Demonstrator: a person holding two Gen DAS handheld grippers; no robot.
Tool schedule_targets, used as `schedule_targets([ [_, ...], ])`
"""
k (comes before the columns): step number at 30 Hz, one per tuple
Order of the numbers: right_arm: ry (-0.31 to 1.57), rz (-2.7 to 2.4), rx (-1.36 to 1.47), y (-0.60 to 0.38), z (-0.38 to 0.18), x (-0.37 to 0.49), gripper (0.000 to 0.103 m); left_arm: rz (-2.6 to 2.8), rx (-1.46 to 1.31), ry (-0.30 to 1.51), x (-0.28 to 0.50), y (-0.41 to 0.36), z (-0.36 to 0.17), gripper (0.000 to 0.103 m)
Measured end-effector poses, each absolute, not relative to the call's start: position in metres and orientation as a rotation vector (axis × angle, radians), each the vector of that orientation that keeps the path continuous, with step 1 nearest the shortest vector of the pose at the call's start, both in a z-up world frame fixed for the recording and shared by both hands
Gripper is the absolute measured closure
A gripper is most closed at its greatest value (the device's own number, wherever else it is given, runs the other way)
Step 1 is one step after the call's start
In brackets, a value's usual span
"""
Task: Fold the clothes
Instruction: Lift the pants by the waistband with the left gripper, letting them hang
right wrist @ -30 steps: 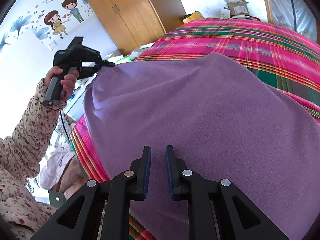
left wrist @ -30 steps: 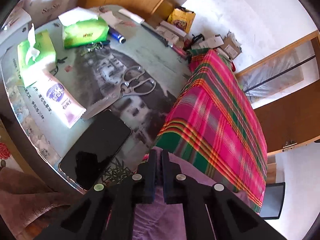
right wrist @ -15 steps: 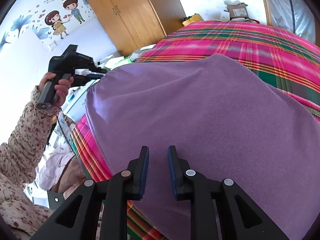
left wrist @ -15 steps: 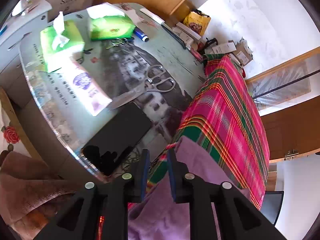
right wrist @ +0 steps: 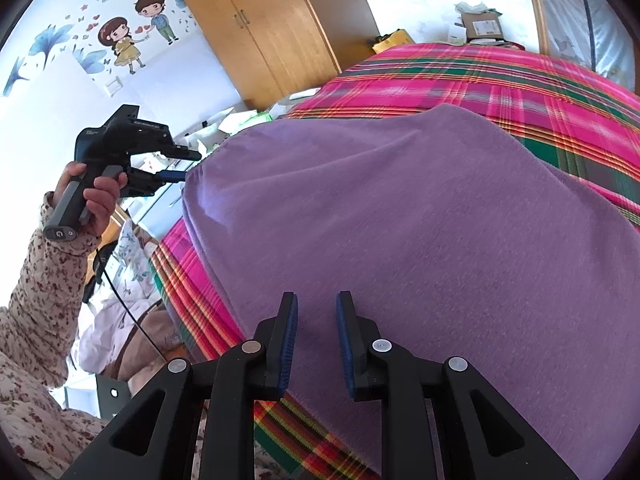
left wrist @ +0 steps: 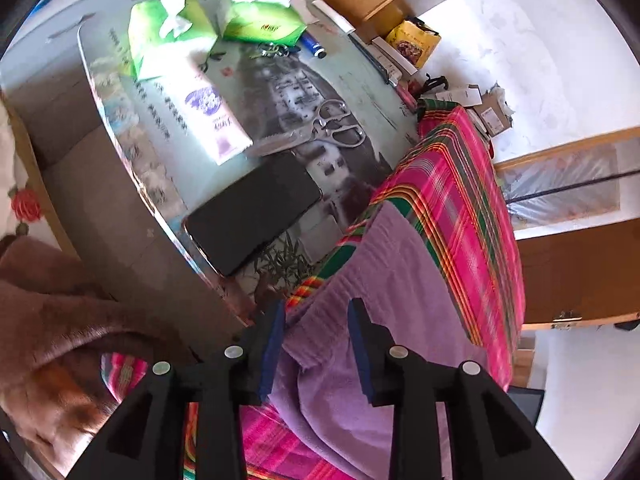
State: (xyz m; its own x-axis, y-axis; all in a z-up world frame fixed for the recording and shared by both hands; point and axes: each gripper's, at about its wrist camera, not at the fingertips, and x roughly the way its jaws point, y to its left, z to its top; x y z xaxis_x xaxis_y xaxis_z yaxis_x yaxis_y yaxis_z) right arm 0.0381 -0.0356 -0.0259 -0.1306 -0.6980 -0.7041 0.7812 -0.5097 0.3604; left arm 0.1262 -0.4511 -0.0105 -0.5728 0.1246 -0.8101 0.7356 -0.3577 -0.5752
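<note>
purple garment (right wrist: 400, 208) lies flat on the plaid-covered bed (right wrist: 500, 80), reaching its near edge. left gripper (left wrist: 316, 320) jaws have just been opening, empty. right gripper (right wrist: 316, 316) slightly parted, empty.

A plain purple garment (right wrist: 400, 216) lies on a bedspread (right wrist: 500, 80) checked in pink, green, orange and yellow. Both tools are black with blue pads (right wrist: 289, 344). On the pale grey-green surface (left wrist: 360, 92) sit green tissue packs (left wrist: 168, 36), a white-and-purple packet (left wrist: 204, 116), a black phone (left wrist: 252, 212) and silver scissors (left wrist: 320, 132). The sleeve (right wrist: 48, 280) is cream with small dark-red flowers.
</note>
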Motion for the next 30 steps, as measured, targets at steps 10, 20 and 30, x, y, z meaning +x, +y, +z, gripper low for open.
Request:
schedule_targets([
  [10, 0.116, -1.815, 1.057, -0.031, -0.027, 0.044, 0.082, -1.913, 1.093, 1.572, 0.141, -0.450, -0.017, 0.071],
  [20, 0.119, -1.810, 1.060, -0.029, -0.028, 0.048, 0.082, -1.913, 1.072, 1.561, 0.141, -0.451, -0.024, 0.085],
  [30, 0.114, -1.802, 1.059, -0.028, -0.028, 0.047, 0.082, -1.933, 1.014, 1.566, 0.172, -0.437, -0.026, 0.070],
])
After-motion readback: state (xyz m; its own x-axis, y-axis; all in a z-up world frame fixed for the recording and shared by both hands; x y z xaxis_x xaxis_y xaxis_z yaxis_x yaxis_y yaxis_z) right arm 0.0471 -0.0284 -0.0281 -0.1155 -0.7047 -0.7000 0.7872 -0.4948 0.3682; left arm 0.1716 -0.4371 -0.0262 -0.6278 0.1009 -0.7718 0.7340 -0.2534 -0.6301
